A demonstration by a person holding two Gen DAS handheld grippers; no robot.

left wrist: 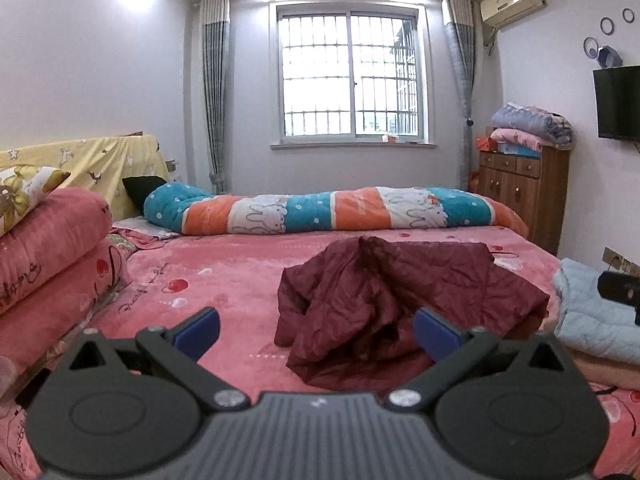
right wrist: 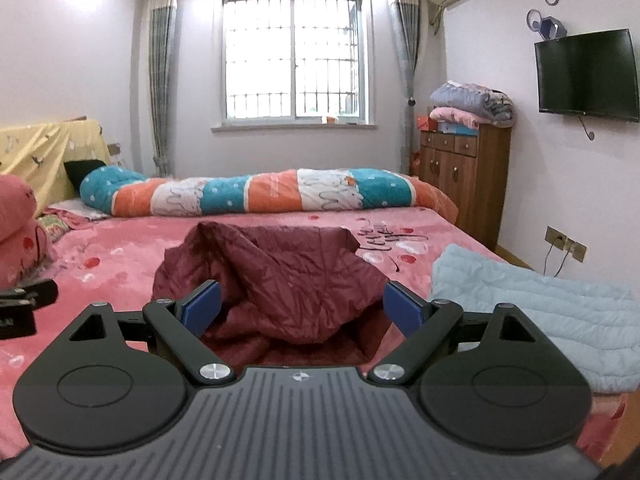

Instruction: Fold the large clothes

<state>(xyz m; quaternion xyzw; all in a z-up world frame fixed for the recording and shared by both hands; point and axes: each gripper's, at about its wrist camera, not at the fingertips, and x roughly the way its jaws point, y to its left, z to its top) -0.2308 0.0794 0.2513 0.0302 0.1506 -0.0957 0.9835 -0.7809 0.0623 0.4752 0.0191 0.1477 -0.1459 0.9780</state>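
1. At the far left, stacked pink quilts (left wrist: 52,248) sit on the bed, a floral pillow (left wrist: 24,194) on top.
2. The left gripper (left wrist: 316,330) hangs low over the pink bedsheet (left wrist: 224,276), its blue-padded fingers (left wrist: 200,330) spread wide and holding nothing; its right pad lies in front of the garment's near edge, though contact cannot be judged.
3. The dark red padded jacket (right wrist: 276,280) lies crumpled near the middle of the bed, unfolded, just ahead of both grippers.
4. Behind it, a rolled teal, orange and white quilt (left wrist: 332,210) stretches across the bed's far side under the barred window (left wrist: 348,72).
5. The right gripper (right wrist: 302,308) is likewise spread wide and empty, the jacket showing between its fingers.
6. To the right, a light blue quilted garment (right wrist: 532,300) lies beside the jacket; beyond stand a wooden cabinet (right wrist: 464,184) and a wall television (right wrist: 586,74).
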